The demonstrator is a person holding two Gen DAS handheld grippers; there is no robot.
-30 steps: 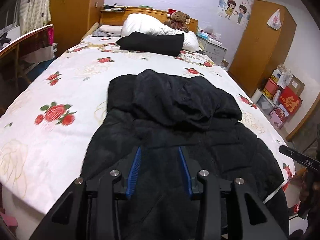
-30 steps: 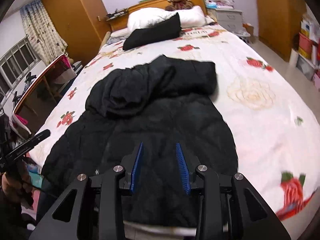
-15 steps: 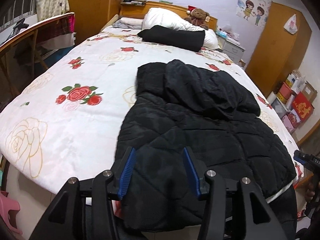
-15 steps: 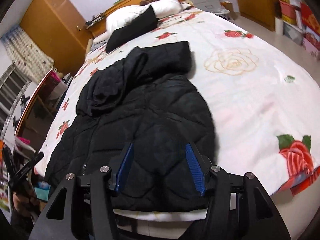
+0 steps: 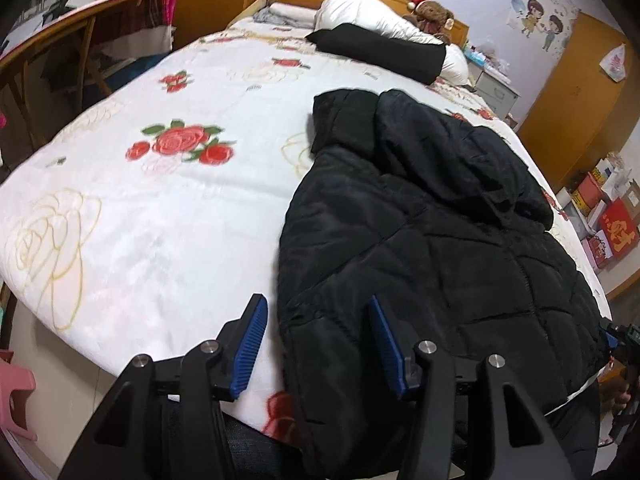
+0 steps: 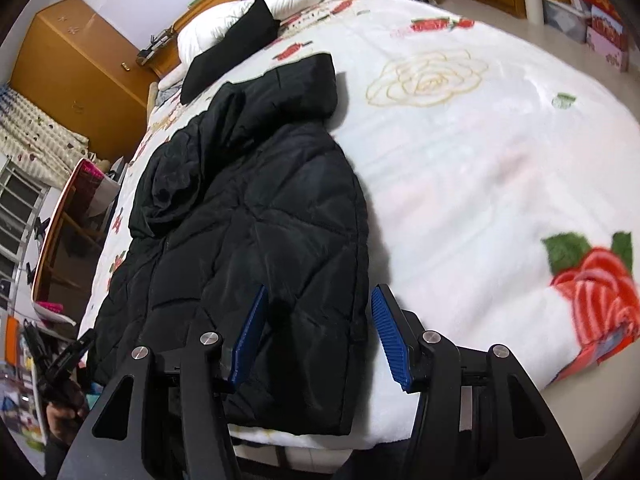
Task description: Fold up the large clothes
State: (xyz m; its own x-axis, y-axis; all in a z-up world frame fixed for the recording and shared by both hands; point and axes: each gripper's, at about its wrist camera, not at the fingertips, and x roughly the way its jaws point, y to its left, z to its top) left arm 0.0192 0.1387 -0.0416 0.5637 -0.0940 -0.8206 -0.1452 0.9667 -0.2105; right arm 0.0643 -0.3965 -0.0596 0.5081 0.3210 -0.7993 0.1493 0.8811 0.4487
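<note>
Floral bedspread (image 5: 160, 208) supports black padded coat (image 5: 420, 240); left gripper (image 5: 316, 344) and right gripper (image 6: 316, 336), jaws just widened, straddle its hem corners ungripped.

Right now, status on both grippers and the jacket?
Left gripper and right gripper open, jaws just widened, each straddling a hem corner. Black jacket flat on bed. Nothing in the way.

Black gripper (image 5: 316, 342), ribbed blue pads (image 5: 250, 350)

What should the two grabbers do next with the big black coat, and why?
Probably lower both and pinch the coat's bottom corners. The left gripper and right gripper have just been opening; each straddles a hem corner at the bed's near edge, gripping nothing yet.
</note>
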